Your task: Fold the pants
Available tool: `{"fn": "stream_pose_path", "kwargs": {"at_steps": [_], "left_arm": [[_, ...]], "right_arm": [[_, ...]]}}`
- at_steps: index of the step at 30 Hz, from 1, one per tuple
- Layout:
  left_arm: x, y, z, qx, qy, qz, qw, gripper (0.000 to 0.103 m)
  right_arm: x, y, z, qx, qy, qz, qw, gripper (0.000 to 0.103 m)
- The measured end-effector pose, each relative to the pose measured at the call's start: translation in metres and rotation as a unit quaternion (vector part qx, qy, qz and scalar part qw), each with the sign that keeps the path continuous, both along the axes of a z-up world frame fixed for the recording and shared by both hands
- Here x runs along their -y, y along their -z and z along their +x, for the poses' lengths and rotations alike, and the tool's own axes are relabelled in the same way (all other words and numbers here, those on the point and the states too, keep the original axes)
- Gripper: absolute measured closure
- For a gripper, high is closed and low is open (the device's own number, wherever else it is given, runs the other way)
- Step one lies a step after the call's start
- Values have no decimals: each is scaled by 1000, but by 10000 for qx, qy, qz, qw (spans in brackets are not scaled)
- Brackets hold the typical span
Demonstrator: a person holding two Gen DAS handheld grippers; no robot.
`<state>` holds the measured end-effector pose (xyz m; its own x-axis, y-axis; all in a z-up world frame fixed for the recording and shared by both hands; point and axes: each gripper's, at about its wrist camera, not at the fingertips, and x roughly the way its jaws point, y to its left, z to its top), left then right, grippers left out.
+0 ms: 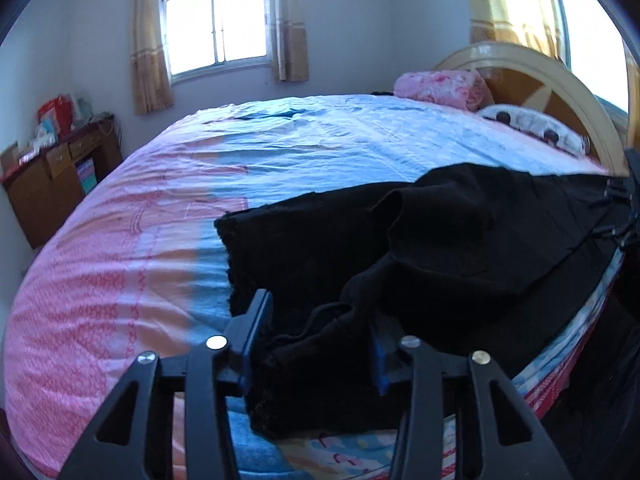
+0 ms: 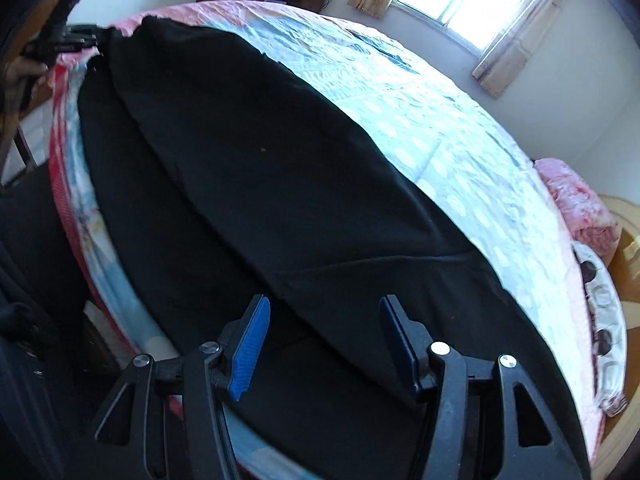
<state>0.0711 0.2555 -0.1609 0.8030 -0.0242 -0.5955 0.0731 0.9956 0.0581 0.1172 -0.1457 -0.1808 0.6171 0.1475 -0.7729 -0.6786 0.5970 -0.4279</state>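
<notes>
Black pants (image 2: 248, 184) lie lengthwise along the near edge of the bed (image 2: 460, 152). In the left wrist view the pants (image 1: 460, 248) are bunched, with a leg end between my left gripper's (image 1: 320, 320) blue pads (image 1: 260, 320); the jaws stand wide and cloth fills the gap. My right gripper (image 2: 324, 320) is open, its blue pads (image 2: 250, 344) hovering just over the waist end of the pants. The left gripper also shows in the right wrist view (image 2: 60, 40) at the far leg end.
The bed has a pink and light-blue sheet (image 1: 160, 200), a pink blanket (image 1: 440, 84) and a pillow (image 1: 532, 124) by the wooden headboard (image 1: 552, 92). A wooden desk (image 1: 52, 176) with clutter stands against the left wall.
</notes>
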Motion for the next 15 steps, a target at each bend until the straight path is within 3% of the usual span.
{"fn": "stream_pose_path", "kwargs": {"at_steps": [4, 5, 6, 7, 9, 15], "left_arm": [[7, -4, 4, 50, 131, 395, 9991, 64], [6, -6, 4, 83, 149, 426, 9989, 64], [5, -8, 5, 102, 159, 420, 9989, 64], [4, -9, 6, 120, 169, 416, 9989, 64], [2, -13, 5, 171, 214, 436, 9987, 64], [-5, -32, -4, 427, 269, 556, 9972, 65]], "right_arm": [[-1, 7, 3, -13, -40, -134, 9999, 48], [-2, 10, 4, -37, -54, -175, 9998, 54], [-4, 13, 6, -109, -44, -223, 9997, 74], [-8, 15, 7, -218, -47, -187, 9996, 84], [-11, 14, 6, -245, -70, -172, 9995, 94], [-14, -15, -12, -163, -169, 4, 9997, 99]]}}
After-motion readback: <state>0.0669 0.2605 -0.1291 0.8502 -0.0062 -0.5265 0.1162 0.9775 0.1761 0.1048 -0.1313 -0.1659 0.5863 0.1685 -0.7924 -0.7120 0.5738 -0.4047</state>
